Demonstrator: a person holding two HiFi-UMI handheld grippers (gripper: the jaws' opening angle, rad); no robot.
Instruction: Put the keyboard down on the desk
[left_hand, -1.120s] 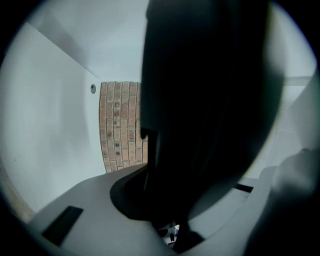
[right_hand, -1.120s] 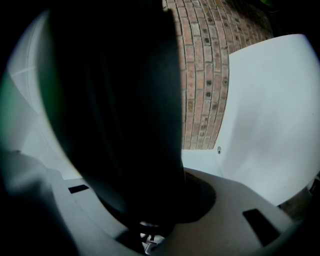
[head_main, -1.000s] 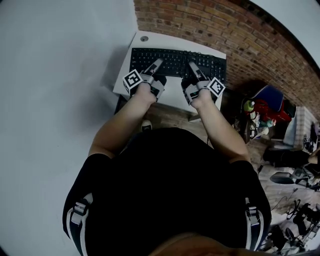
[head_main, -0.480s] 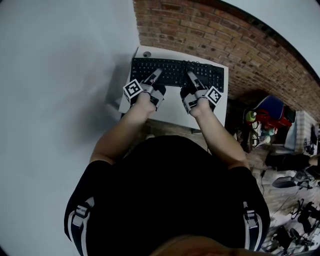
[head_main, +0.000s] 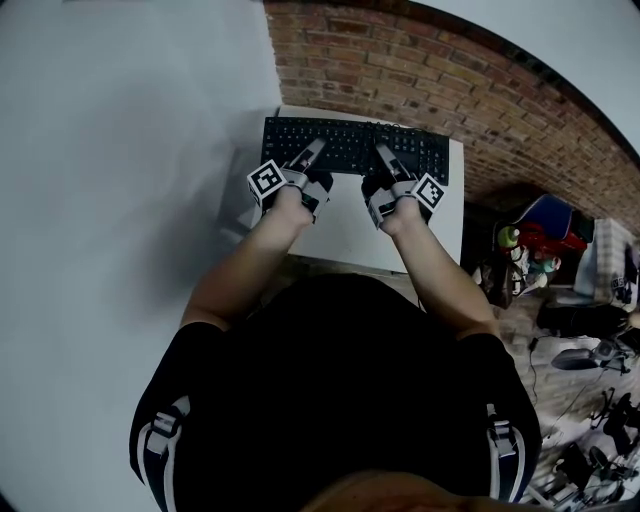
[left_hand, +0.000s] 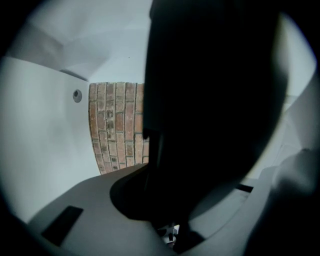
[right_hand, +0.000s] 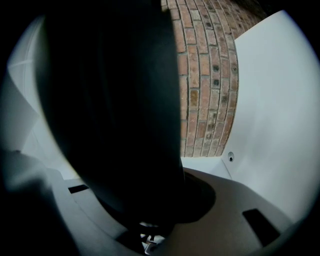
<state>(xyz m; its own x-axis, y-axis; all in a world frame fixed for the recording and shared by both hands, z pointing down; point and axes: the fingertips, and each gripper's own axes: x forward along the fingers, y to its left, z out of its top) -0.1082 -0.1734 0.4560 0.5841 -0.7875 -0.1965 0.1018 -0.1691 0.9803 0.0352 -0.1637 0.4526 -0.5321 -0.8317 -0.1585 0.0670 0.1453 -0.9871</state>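
Between the fingers of the left gripper (head_main: 317, 148) and of the right gripper (head_main: 381, 150) lies the near edge of the black keyboard (head_main: 350, 135) — both pairs closed on it, over the far part of the white tabletop (head_main: 345, 225) by the brick wall (head_main: 450, 90). Beyond the fingers in each gripper view it is only a dark blurred slab, and whether its underside touches the tabletop cannot be told.

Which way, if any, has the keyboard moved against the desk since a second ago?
Yes. The keyboard has gone farther across the desk toward the brick wall; its far edge now nears the desk's back edge, with more bare desk in front.
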